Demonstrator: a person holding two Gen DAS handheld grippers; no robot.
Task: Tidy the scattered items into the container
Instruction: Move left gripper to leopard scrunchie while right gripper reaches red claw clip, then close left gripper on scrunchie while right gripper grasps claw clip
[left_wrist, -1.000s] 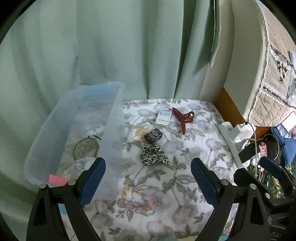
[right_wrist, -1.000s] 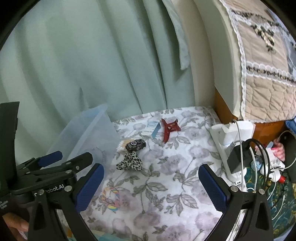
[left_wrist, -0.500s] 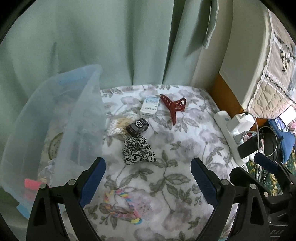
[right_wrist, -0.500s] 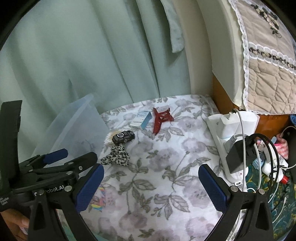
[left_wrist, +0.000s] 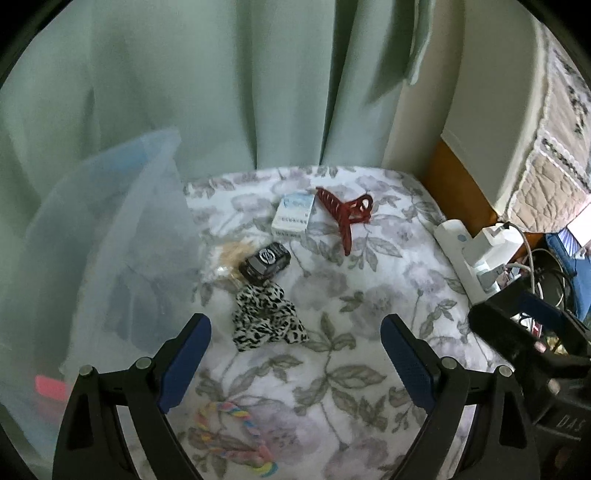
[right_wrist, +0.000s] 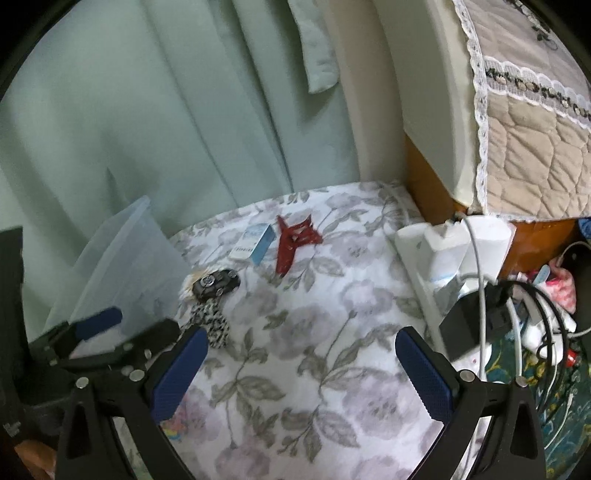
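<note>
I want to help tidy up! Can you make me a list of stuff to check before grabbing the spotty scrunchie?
1. Left tool open wide enough: ok, its jaws stand apart with nothing between them.
2. Right tool free: ok, open and holding nothing.
3. Spotty scrunchie in plain sight: ok, it lies on the flowery cloth just ahead of the left tool.
4. Scrunchie clear of neighbours: not ok, the toy car sits right against its far edge.
5. Clear tub ready to fill: ok, no lid, beside the scrunchie.
6. Room left inside the tub: cannot tell, its walls blur the contents.
</note>
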